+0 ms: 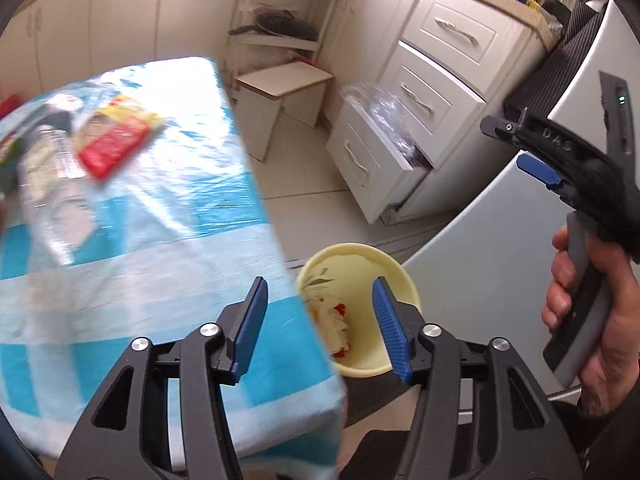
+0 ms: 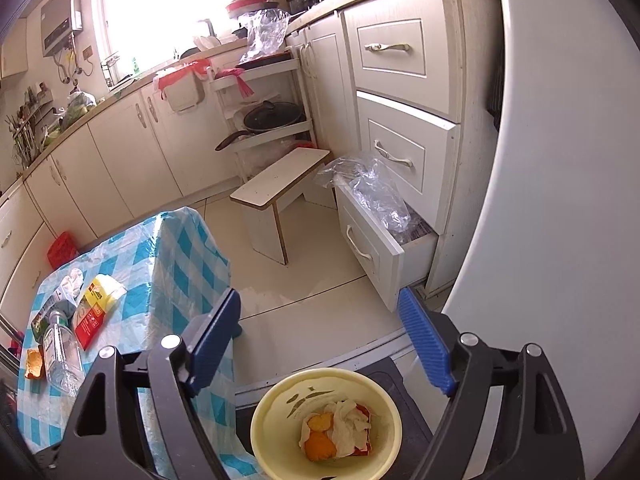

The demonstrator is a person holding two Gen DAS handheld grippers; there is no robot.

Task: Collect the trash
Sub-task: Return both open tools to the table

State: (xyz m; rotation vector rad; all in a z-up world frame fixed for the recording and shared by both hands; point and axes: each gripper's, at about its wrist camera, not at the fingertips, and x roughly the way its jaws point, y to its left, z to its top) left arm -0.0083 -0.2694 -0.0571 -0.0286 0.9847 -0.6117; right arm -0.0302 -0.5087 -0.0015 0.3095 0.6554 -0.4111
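A pale yellow bin stands low beside the table and holds crumpled tissue, orange peel and a red wrapper. On the blue-checked table lie a red and yellow packet, a clear plastic bottle, a tissue and a piece of peel. My right gripper hangs open above the bin, holding nothing. My left gripper is open and empty over the table edge, with the bin below and beyond it. A hand holds the right gripper off to the right.
A white stool stands on the tiled floor past the table. A bottom drawer juts open, stuffed with clear plastic bags. A tall white appliance fills the right side. A shelf rack with a pan is in the corner.
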